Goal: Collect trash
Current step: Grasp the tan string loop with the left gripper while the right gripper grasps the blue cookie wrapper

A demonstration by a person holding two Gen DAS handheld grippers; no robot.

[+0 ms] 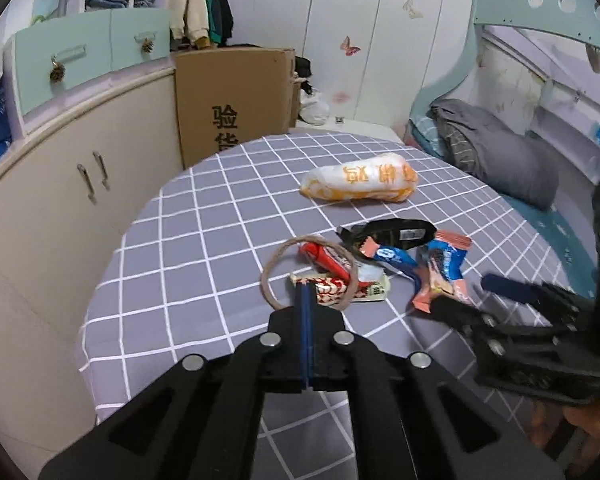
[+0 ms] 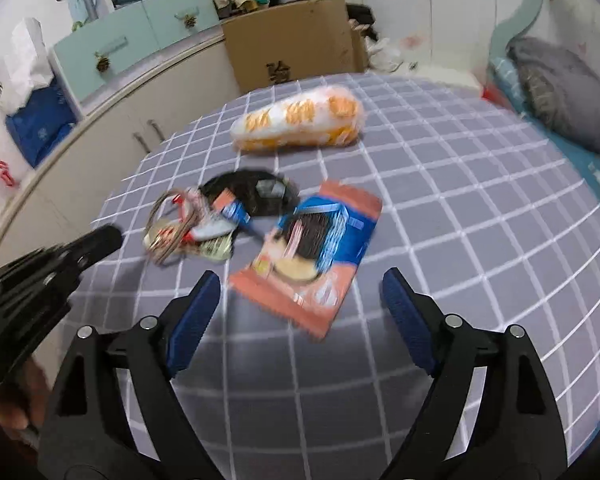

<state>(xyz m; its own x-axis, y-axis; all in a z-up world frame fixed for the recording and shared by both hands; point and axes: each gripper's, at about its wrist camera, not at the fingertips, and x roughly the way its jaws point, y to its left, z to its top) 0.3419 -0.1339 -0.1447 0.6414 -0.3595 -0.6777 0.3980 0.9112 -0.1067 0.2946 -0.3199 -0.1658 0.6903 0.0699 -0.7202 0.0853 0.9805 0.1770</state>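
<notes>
Left gripper point(image 1: 305, 296) clenched at red-and-white wrapper point(image 1: 340, 290) edge, grip uncertain; right gripper point(image 2: 300, 300) released before salmon-blue packet point(image 2: 308, 256) on checked tablecloth point(image 2: 460, 200). Risk: thin wrapper slipping free, twine loop point(image 1: 308, 272) snagging.

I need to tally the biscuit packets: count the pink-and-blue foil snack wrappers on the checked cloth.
2. The large pink-and-blue foil wrapper lies just ahead of the open right gripper; the small pink-and-blue foil wrapper rests against the black wrapper. More may hide in the pile.
</notes>
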